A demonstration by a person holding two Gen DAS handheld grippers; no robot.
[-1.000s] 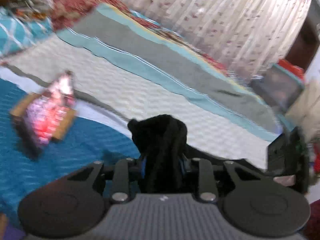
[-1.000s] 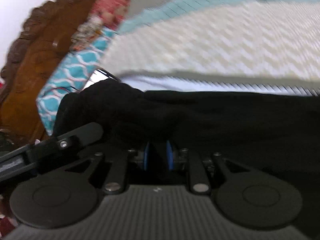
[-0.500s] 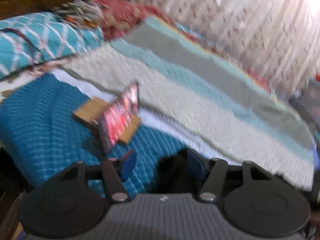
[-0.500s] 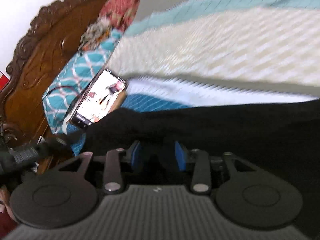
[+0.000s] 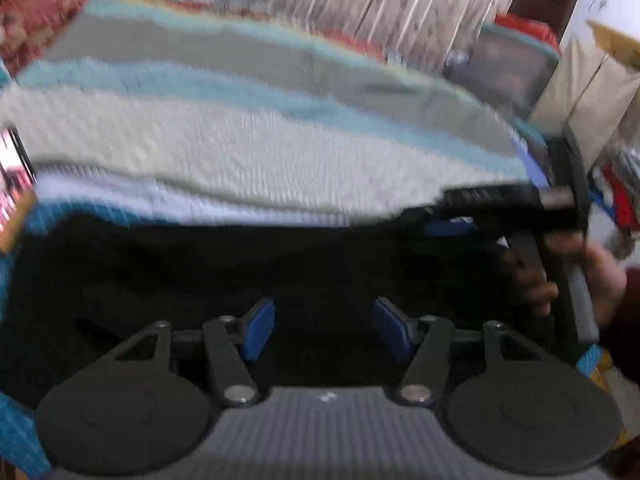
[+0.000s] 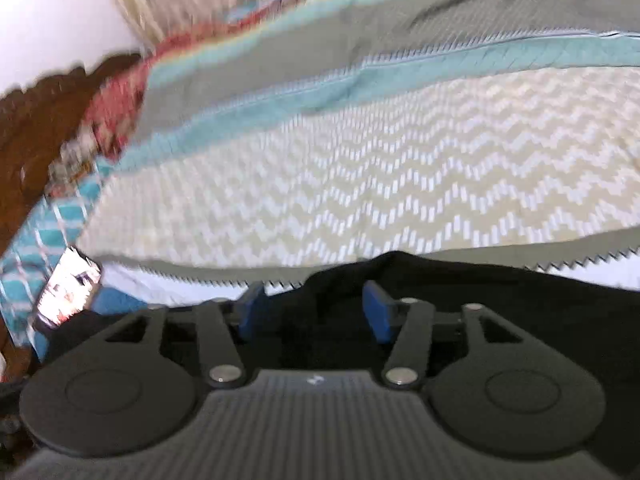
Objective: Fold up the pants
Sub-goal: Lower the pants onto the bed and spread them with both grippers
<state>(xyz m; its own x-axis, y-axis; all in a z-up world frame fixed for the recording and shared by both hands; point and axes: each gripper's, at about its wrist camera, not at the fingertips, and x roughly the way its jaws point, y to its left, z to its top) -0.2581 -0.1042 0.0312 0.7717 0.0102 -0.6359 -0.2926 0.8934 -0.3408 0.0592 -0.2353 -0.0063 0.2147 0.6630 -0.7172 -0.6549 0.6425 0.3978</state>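
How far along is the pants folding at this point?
Done: the black pants lie spread on the bed. In hand: nothing; the left tongs and right tongs are both open over the cloth. How many folds are made cannot be told from the dark fabric.

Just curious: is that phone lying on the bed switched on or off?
On: the phone has a lit screen with a bright picture, blurred.

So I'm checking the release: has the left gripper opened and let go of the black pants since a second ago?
Yes. The left gripper was clamped on a black bunch; now its blue pads stand wide apart over the pants lying flat on the bed.
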